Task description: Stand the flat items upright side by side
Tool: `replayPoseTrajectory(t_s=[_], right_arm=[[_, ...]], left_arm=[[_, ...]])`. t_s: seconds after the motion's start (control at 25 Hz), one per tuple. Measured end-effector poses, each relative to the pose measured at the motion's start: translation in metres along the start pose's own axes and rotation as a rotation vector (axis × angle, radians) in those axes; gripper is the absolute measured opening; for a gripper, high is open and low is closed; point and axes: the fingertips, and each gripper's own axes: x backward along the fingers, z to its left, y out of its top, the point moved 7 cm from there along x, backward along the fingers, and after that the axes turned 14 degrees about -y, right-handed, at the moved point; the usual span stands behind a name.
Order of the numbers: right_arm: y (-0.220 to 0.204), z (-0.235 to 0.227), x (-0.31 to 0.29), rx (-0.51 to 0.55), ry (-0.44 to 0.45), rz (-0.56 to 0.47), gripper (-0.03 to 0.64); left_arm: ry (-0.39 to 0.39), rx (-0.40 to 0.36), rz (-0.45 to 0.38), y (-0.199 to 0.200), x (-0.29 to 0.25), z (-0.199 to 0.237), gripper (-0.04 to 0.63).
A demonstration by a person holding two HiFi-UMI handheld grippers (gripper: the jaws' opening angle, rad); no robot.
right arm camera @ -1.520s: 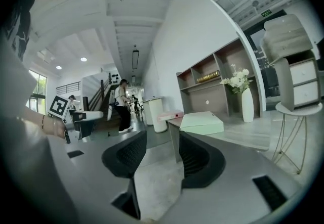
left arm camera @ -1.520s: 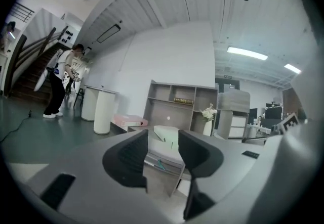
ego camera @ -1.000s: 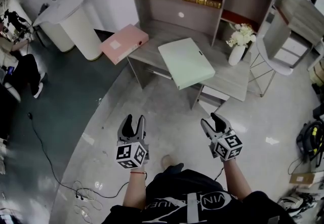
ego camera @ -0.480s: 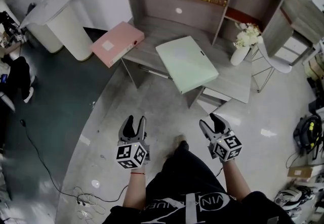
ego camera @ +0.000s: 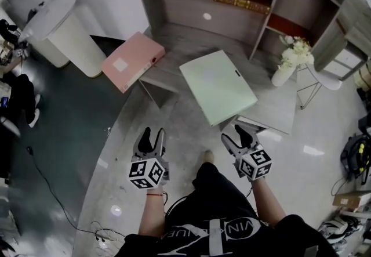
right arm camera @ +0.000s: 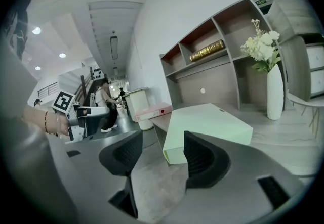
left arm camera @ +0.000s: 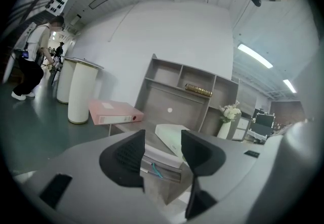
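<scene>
Bin is standing on the floor, far left, off the desk. Not relevant.

Pink binder is lying flat on the desk's left front corner, with a good part overhanging the edge.

Left gripper is hovering over the floor short of the desk's front edge. Jaws are spread partway with nothing between them.

Green binder is lying flat and skewed at the front edge, its near corner hanging off the desk. It's well apart from the pink one. Neither is upright yet, so I'm judging this as the reach-in, with the task barely started.

Right gripper is sitting just below the green binder's overhanging corner. Its jaws have just been opening and they're empty, with no contact.

Vase is standing near the desk's right edge.

Suggestions for the step:
- Green binder looks thick. I'm guessing the jaws need to be wider before pinching across its thickness.
- Grab the overhanging corner, since that's the only spot with access from below.
- Use the left gripper to brace the far side while tipping. The binder looks likely to slide on the smooth top.
- Stand it back from the front edge and clear of the vase.
- Then bring the pink one alongside.
</scene>
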Motion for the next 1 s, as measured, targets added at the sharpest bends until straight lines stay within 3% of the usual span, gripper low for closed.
replayPoseTrajectory(t_s=[0.24, 0.48, 1.0], right_arm=[[0.003, -0.016, -0.040, -0.018, -0.006, 0.047, 0.269], [0.001, -0.036, -0.061, -0.013, -0.017, 0.098, 0.279], [0.018, -0.074, -0.110, 0.040, 0.000, 0.141, 0.302]], left_arm=[[-0.065, 0.041, 0.075, -0.011, -0.059, 0.011, 0.222], [-0.103, 0.088, 0.098, -0.013, -0.104, 0.018, 0.229], [-0.159, 0.271, 0.155, -0.042, -0.179, 0.019, 0.272]])
